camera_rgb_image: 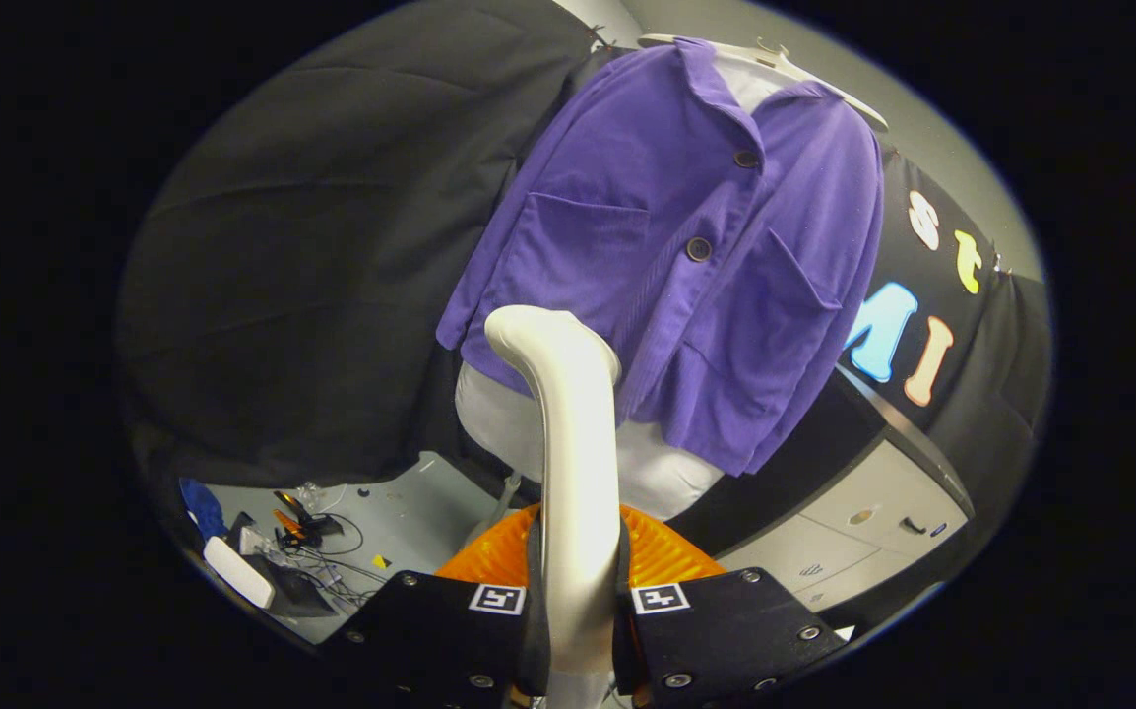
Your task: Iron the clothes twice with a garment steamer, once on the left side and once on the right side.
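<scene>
Both tool (580,601) fingers on steamer (568,414)

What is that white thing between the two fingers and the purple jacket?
In the gripper view, the gripper is shut on the white garment steamer. It rises from between the fingers, and its curved head reaches the lower hem of the purple jacket on its hanger.

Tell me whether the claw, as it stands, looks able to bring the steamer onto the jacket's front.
Probably yes. The claw is shut on the steamer, whose head sits just before the jacket hem, with nothing between them.
</scene>
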Motion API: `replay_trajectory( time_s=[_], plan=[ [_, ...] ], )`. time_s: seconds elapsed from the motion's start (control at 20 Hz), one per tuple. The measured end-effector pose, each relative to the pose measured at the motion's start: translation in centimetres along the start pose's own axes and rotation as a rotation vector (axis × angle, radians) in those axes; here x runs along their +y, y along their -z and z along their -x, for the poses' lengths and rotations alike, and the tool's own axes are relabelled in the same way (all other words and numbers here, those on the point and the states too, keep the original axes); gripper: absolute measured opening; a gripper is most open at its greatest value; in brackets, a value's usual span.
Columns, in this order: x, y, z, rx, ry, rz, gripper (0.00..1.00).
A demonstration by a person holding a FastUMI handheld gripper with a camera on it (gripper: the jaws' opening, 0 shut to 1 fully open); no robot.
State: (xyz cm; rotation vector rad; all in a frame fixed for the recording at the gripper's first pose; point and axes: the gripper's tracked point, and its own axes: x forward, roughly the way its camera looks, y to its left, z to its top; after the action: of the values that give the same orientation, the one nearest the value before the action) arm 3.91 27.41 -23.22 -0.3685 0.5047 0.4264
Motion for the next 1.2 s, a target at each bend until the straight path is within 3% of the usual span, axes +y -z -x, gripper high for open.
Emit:
replay_trajectory(
  time_s=[0.5, 1.2],
  plan=[
    [-3.2, -3.2, 5.3, -0.071, 0.019, -0.109, 0.25],
    [-8.3, -9.9, 8.9, -0.209, 0.070, -0.208, 0.25]
  ],
)
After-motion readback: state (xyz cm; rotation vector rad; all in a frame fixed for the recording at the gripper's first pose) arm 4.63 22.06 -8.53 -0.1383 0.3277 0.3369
